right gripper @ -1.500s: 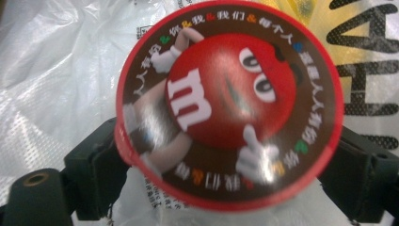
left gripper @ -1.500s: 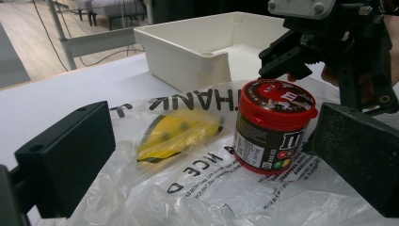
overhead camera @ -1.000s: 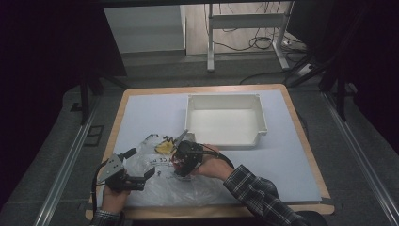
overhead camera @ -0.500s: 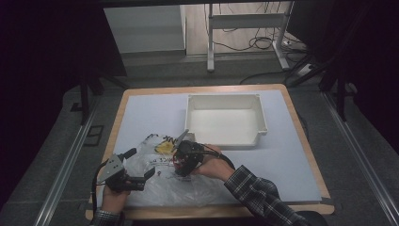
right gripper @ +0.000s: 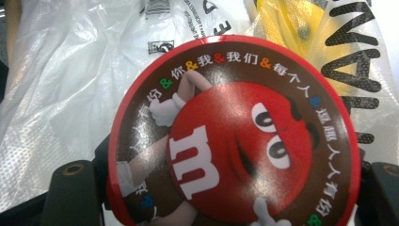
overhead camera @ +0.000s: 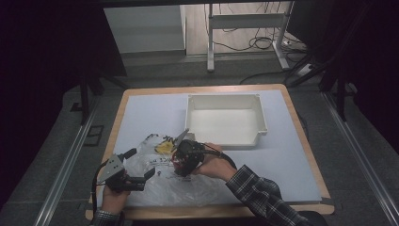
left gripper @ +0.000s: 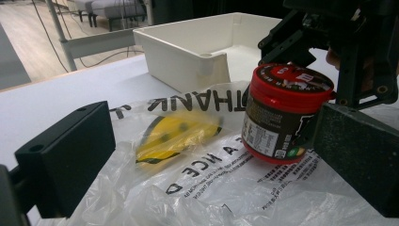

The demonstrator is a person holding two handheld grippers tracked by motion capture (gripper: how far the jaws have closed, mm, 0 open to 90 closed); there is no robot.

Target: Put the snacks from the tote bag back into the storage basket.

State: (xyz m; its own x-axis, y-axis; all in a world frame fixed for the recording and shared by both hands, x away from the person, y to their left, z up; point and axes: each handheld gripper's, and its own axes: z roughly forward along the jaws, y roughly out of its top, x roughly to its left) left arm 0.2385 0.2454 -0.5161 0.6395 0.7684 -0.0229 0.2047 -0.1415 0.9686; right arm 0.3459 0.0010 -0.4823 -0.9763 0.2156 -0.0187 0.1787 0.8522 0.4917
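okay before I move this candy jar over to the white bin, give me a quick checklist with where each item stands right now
1. Right gripper clamped on the candy jar: ok.
2. Jar lid on: ok.
3. Jar clear of the plastic bag: cannot tell; its base sits at the film.
4. Left gripper open, holding nothing: ok.
5. White bin empty, ready to receive: ok.
6. Bare table between jar and bin: ok.

My high view looks forward and down over the whole white-topped wooden table (overhead camera: 141, 113). My left gripper view sits low, facing the white rectangular plastic bin (left gripper: 188, 52). My right gripper view hangs close above the red-lidded round candy tub (right gripper: 235, 136), which all three views share.
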